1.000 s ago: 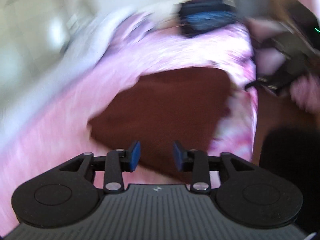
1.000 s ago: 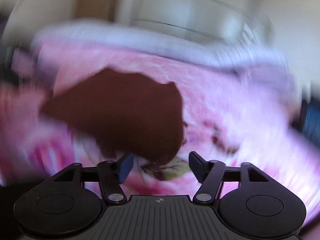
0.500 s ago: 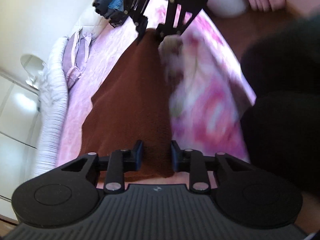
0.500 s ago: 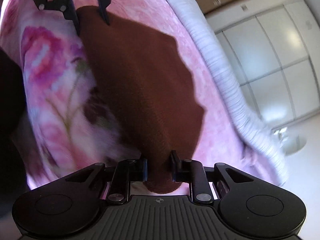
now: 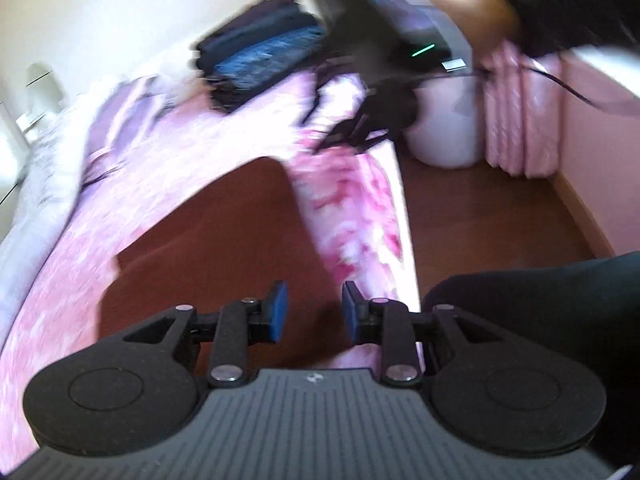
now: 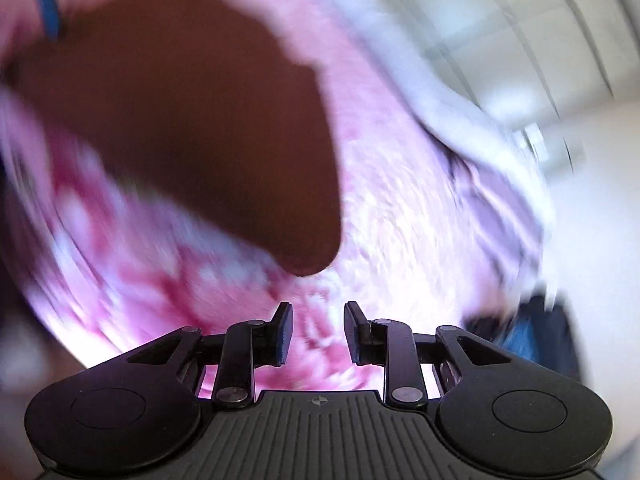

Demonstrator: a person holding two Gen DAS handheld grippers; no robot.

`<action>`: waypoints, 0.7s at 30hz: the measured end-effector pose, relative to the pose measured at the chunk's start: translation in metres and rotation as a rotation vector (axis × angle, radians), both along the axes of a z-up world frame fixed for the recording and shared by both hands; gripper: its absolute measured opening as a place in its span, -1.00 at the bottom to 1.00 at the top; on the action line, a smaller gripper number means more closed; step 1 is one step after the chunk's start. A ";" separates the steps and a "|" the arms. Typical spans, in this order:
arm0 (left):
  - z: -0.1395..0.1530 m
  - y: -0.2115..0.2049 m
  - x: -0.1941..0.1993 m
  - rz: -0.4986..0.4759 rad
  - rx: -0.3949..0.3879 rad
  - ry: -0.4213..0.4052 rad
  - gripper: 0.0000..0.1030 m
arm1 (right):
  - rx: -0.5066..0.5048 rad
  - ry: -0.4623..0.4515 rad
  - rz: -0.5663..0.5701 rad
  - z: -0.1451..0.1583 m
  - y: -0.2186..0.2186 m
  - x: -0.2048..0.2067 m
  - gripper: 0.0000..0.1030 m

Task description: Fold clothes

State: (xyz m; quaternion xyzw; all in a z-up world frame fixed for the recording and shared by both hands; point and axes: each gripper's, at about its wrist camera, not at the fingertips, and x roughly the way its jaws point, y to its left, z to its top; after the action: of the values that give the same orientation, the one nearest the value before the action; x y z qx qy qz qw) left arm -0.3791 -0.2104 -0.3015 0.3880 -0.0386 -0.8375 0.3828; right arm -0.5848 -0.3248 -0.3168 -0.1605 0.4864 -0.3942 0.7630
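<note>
The left gripper (image 5: 311, 311) hangs over the near end of the brown garment (image 5: 208, 240), its blue pads spread apart with nothing pinched; its jaws have just been opening. The right gripper (image 6: 318, 332) also stands parted and empty over the pink floral bedspread (image 6: 400, 208), just short of the garment's rounded tip (image 6: 308, 256), and its jaws too have just been opening.

No readable writing shows; only a small emblem sits on each gripper body, too small to make out.

The brown garment lies flat on the bedspread near the bed's edge. In the left wrist view its long axis runs from the gripper up and away toward a blurred stack of dark and blue folded clothes (image 5: 256, 56). Beyond, the right gripper's body appears in the person's hand (image 5: 460, 4), heavily blurred. A wooden floor (image 5: 480, 208) lies right of the bed
</note>
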 end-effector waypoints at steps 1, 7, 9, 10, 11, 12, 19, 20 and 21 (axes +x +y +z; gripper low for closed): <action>0.000 -0.002 0.015 0.033 -0.025 -0.017 -0.34 | 0.035 -0.099 -0.043 0.010 0.007 -0.001 -0.35; -0.030 -0.017 0.073 0.042 -0.297 -0.428 -0.28 | 0.184 -0.439 -0.087 0.024 0.064 0.033 0.16; -0.049 -0.025 0.079 -0.044 -0.358 -0.582 -0.25 | 0.200 -0.466 -0.059 0.021 0.082 0.051 0.18; -0.057 -0.028 0.082 -0.093 -0.379 -0.632 -0.25 | 0.170 -0.401 -0.018 0.016 0.089 0.065 0.19; -0.064 -0.030 0.083 -0.135 -0.396 -0.672 -0.25 | 0.140 -0.336 0.023 0.011 0.097 0.079 0.19; -0.071 -0.031 0.084 -0.176 -0.413 -0.705 -0.25 | 0.114 -0.278 0.060 0.005 0.105 0.091 0.19; -0.093 -0.058 0.093 -0.250 -0.404 -0.733 -0.36 | 0.041 0.020 0.219 -0.034 0.127 0.128 0.09; -0.091 -0.058 0.094 -0.241 -0.385 -0.716 -0.47 | 0.035 0.042 0.241 -0.036 0.123 0.126 -0.04; -0.089 -0.057 0.094 -0.233 -0.369 -0.701 -0.51 | 0.033 0.048 0.254 -0.034 0.119 0.122 -0.27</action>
State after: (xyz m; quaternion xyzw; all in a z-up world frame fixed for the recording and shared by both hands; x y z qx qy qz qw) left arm -0.2853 -0.2675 -0.3908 0.5677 -0.3597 -0.6714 0.3123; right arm -0.4627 -0.2061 -0.3505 -0.2177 0.4866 -0.2824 0.7976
